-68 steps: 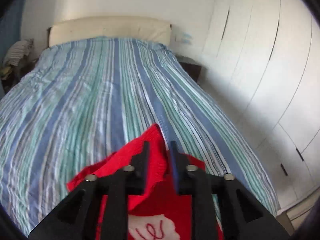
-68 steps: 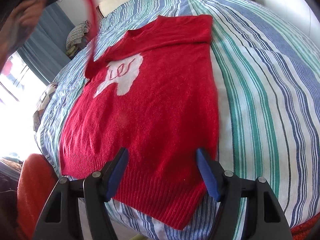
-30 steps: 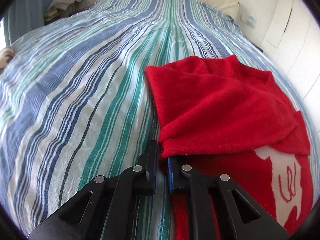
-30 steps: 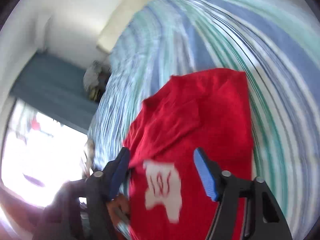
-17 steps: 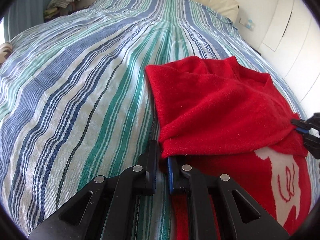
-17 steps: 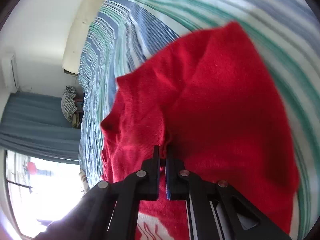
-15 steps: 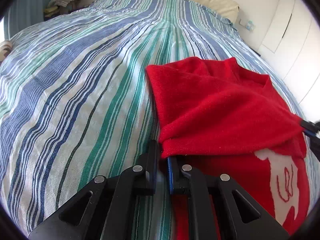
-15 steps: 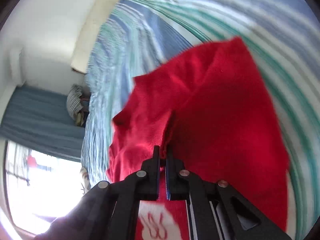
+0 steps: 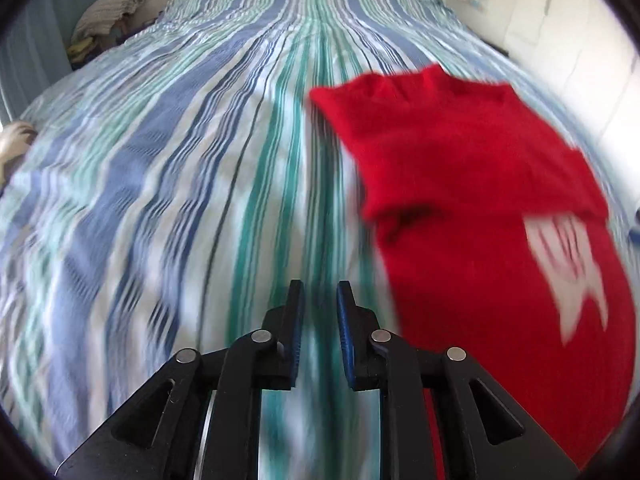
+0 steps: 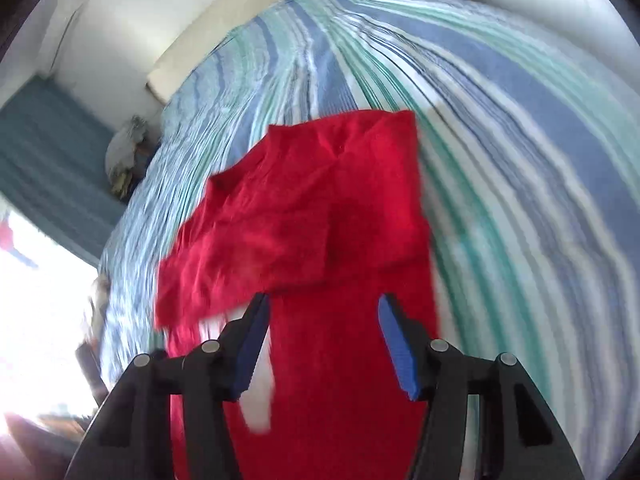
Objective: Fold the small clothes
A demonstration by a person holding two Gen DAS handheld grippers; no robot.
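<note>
Sweater (image 9: 480,184) sleeves lie folded inward; left gripper (image 9: 319,300) narrowly parted, right gripper (image 10: 322,312) wide, both empty; next, grasp the hem.

— Where do we have our left gripper (image 9: 319,292)?

— Low in its own view, pointing forward, its two black fingers (image 9: 294,312) a small gap apart with nothing between the blue pads.

— And our right gripper (image 10: 323,304)?

— Spread wide. Its fingers (image 10: 394,332) stand well apart, blue pads facing inward, gripping nothing.

— Do we see either tool from the other camera?

— A dark sliver at the right edge of the left view, too blurred to tell.
</note>
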